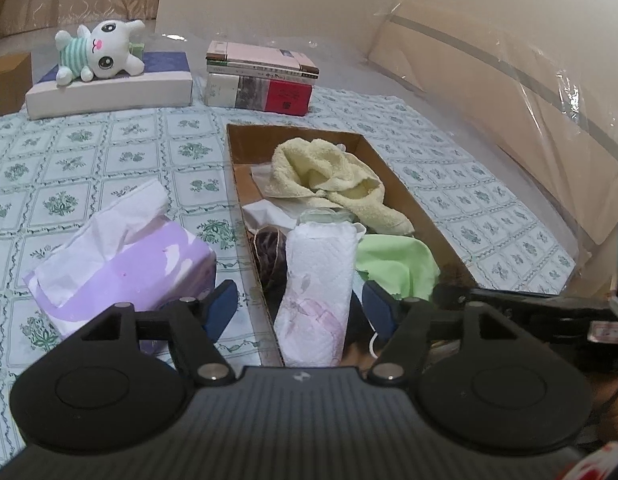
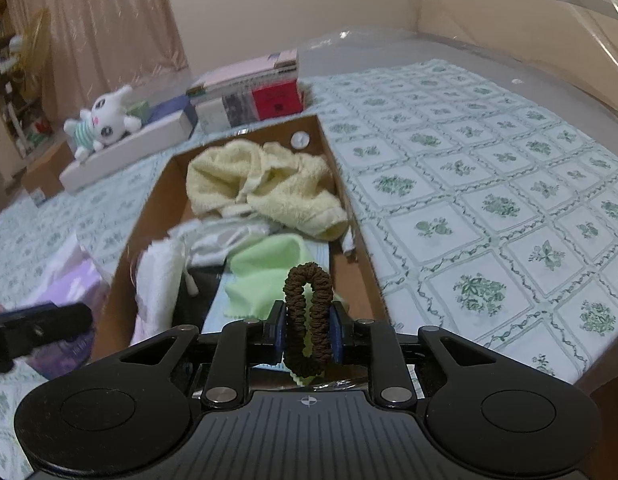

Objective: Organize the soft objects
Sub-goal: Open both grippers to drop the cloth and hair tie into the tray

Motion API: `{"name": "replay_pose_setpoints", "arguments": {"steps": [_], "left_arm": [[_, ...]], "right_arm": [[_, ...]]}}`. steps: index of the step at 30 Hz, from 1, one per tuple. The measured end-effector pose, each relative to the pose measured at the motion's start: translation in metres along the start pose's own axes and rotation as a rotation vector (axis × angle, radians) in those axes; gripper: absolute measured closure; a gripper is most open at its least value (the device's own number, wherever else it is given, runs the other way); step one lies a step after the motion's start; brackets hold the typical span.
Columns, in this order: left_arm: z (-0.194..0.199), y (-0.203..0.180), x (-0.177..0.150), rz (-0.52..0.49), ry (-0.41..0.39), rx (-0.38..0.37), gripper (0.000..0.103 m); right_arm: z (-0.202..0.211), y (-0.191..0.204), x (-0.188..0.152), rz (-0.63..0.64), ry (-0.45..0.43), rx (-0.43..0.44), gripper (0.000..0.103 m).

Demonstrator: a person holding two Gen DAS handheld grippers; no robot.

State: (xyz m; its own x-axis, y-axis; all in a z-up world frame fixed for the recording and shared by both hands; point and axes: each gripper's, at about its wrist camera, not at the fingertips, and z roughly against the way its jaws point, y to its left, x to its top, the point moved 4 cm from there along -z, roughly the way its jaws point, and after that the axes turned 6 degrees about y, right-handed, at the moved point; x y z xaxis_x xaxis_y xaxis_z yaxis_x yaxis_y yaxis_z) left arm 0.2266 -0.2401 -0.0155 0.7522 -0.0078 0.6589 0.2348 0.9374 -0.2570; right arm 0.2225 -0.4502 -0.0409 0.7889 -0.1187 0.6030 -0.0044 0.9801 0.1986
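Note:
A cardboard box [image 1: 417, 204] [image 2: 157, 200] lies on the bed and holds a pale yellow towel [image 1: 333, 176] [image 2: 261, 184], a light green cloth [image 1: 397, 264] [image 2: 265, 276] and white items. My left gripper [image 1: 305, 308] is open with a white tissue pack [image 1: 317, 292] standing between its fingers, not pinched. My right gripper [image 2: 309, 332] is shut on a brown scrunchie [image 2: 309, 320] above the box's near end. A dark brown item [image 1: 271, 252] lies in the box beside the pack in the left wrist view.
A purple tissue pack [image 1: 125, 264] [image 2: 69, 284] lies left of the box. A plush bunny [image 1: 97, 50] [image 2: 105, 120] rests on a white box [image 1: 109, 92]. Stacked books [image 1: 261, 80] [image 2: 253, 92] sit behind the cardboard box. A patterned sheet [image 2: 489, 200] covers the bed.

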Motion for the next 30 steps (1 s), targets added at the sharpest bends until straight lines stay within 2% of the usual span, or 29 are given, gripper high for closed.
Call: {"name": "replay_pose_setpoints", "arguments": {"steps": [4,8,10,12,16,24,30], "left_arm": [[0.002,0.002,0.000,-0.003,-0.012,0.004,0.034],[0.005,0.002,0.000,-0.022,-0.040,0.053,0.034],[0.005,0.001,-0.001,-0.037,-0.046,0.080,0.034],[0.007,0.002,-0.002,-0.044,-0.048,0.097,0.034],[0.010,0.002,-0.005,-0.048,-0.047,0.094,0.034],[0.027,0.000,-0.014,-0.057,-0.059,0.099,0.033],[0.042,0.003,-0.027,-0.019,-0.043,0.107,0.029]], "right_arm": [[-0.017,0.002,-0.004,0.045,0.064,-0.029,0.081],[-0.023,0.003,-0.006,0.074,0.080,-0.060,0.078],[-0.022,0.002,-0.007,0.073,0.075,-0.060,0.067],[-0.017,0.001,-0.005,0.067,0.059,-0.052,0.054],[0.000,0.000,-0.004,0.045,0.009,-0.020,0.046],[0.049,-0.008,-0.012,-0.046,-0.119,0.018,0.041],[0.073,-0.003,-0.034,-0.083,-0.122,0.030,0.038]]}}
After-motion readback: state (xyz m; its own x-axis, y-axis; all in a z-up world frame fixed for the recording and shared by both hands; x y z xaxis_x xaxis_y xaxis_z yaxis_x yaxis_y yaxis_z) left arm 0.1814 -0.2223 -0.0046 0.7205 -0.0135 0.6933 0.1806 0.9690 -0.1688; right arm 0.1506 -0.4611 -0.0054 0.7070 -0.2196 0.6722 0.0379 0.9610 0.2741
